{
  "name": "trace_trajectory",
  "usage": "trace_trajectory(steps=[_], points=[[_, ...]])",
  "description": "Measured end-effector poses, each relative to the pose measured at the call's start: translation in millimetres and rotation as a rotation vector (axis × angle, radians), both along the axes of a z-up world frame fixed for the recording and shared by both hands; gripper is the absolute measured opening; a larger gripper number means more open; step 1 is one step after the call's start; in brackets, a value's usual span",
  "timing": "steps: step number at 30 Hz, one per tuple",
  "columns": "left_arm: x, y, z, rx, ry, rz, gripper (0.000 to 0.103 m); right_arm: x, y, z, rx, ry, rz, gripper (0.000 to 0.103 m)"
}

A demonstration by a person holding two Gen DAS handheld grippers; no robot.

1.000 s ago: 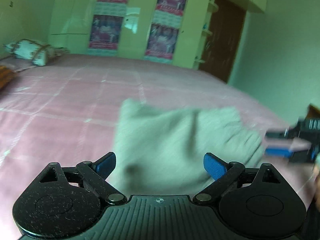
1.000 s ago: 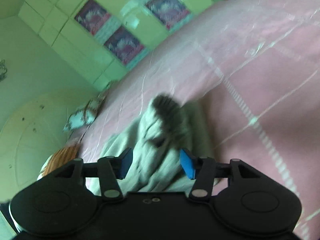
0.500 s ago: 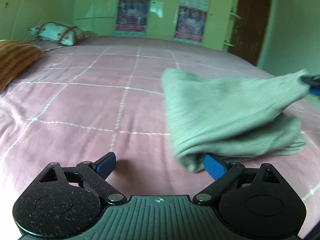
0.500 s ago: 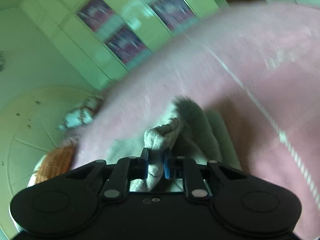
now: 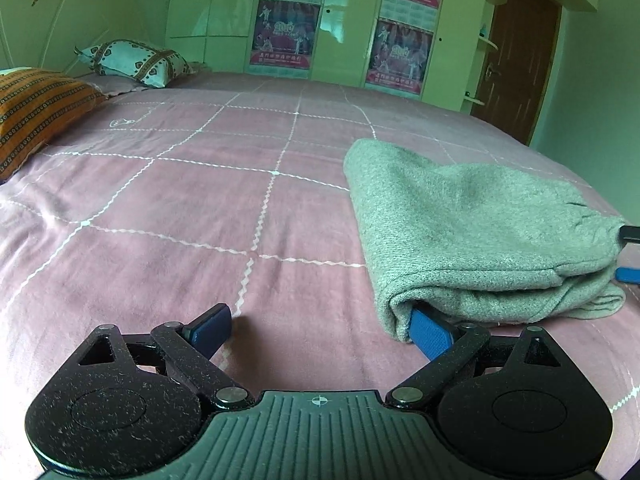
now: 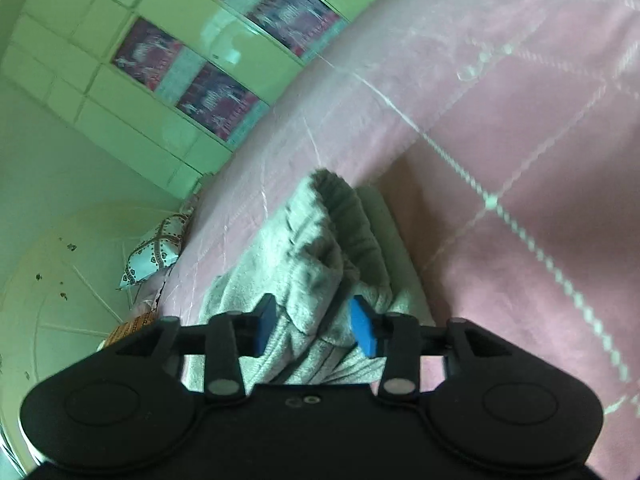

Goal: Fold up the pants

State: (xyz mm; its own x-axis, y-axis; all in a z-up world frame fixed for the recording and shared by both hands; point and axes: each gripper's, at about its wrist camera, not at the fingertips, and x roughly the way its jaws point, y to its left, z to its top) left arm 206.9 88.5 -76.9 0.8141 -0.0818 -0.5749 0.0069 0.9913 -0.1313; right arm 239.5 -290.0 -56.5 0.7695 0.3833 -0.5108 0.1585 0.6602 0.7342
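1. Folded grey pants (image 5: 472, 232) lying on the pink bed cover (image 5: 180, 208), right of the left gripper (image 5: 320, 330) – spread wide, one finger (image 5: 428, 334) under the fold, grasping nothing.
2. Right gripper (image 6: 316, 326) just reopened after pinching the waistband – cloth between the pads, seemingly released.
3. Probably fold laid down; smoothing left.

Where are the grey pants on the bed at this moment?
In the left wrist view the folded grey pants lie on the right side of the pink bedspread, far from the pillows.
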Motion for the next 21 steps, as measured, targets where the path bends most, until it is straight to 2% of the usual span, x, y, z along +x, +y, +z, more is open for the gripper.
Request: trace_trajectory(steps=[1, 4, 8, 11, 12, 13, 14, 15, 16, 17, 21], points=[[0, 0, 0, 0.002, 0.000, 0.001, 0.095, 1, 0, -3, 0.023, 0.010, 0.003, 0.038], [0, 0, -1, 0.000, -0.001, 0.003, 0.095, 3, 13, -5, -0.020, 0.059, 0.024, 0.040], [1, -1, -2, 0.004, -0.001, 0.004, 0.095, 6, 17, -8, 0.001, 0.052, 0.008, 0.041], [1, 0, -3, 0.002, -0.002, 0.004, 0.095, 22, 21, -16, 0.025, 0.085, 0.001, 0.055], [1, 0, -3, 0.002, -0.002, 0.004, 0.095, 27, 22, -18, 0.031, 0.098, 0.000, 0.057], [1, 0, -4, 0.001, -0.002, 0.005, 0.095, 28, 24, -19, 0.038, 0.103, -0.002, 0.057], [1, 0, -4, -0.002, -0.001, 0.007, 0.095, 27, 26, -19, 0.038, 0.099, -0.003, 0.053], [1, 1, -5, -0.005, 0.000, 0.007, 0.095, 24, 27, -17, 0.034, 0.081, -0.010, 0.044], [1, 1, -5, -0.005, -0.001, 0.007, 0.095, 19, 27, -15, 0.033, 0.053, -0.017, 0.043], [1, 0, -5, -0.004, -0.001, 0.007, 0.095, 17, 27, -15, 0.031, 0.035, -0.020, 0.043], [5, -6, 0, 0.002, -0.005, -0.011, 0.095, 34, 29, -26, 0.038, 0.106, -0.025, 0.052]])
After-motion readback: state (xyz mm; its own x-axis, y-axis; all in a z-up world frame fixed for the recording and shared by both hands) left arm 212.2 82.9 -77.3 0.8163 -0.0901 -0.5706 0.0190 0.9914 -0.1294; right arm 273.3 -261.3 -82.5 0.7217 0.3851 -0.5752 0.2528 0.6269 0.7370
